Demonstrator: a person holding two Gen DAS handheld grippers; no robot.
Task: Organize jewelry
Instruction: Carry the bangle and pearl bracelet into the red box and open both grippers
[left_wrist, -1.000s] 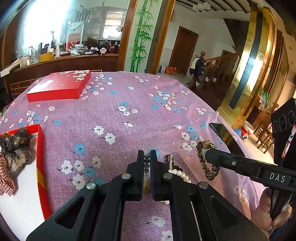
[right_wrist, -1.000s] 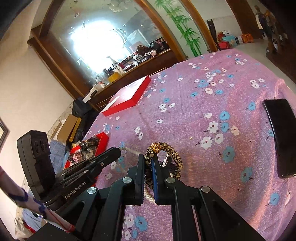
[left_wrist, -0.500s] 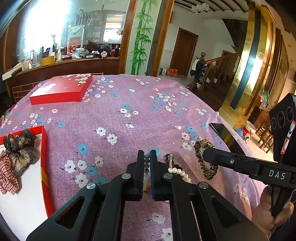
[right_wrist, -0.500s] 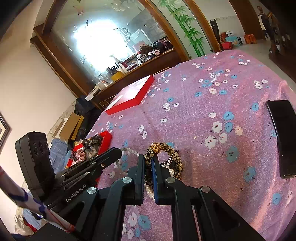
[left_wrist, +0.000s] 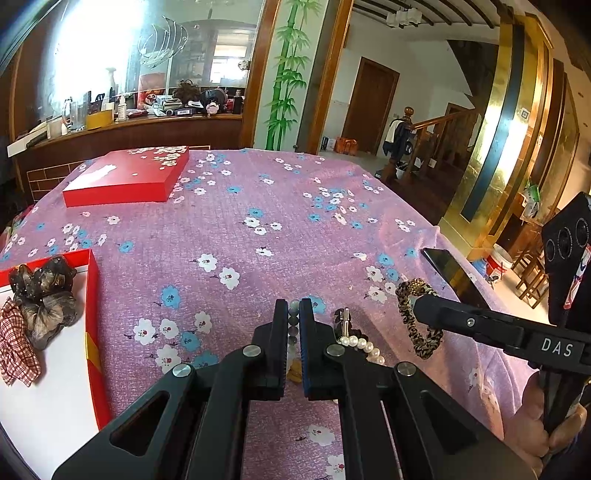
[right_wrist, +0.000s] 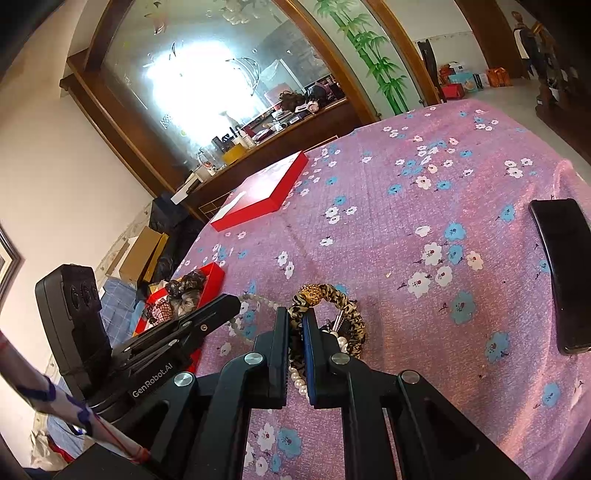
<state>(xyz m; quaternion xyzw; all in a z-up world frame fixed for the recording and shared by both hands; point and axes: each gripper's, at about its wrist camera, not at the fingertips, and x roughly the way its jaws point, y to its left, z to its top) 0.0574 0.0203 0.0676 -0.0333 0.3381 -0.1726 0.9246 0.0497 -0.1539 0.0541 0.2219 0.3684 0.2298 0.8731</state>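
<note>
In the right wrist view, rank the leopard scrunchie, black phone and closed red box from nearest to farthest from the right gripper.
1. Leopard scrunchie: pinched between the shut jaws of the right gripper.
2. Black phone: off to the right, near the table edge.
3. Closed red box: far side of the table, up and left.

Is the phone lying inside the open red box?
No, the black phone lies on the floral tablecloth, far from the open red box.
</note>
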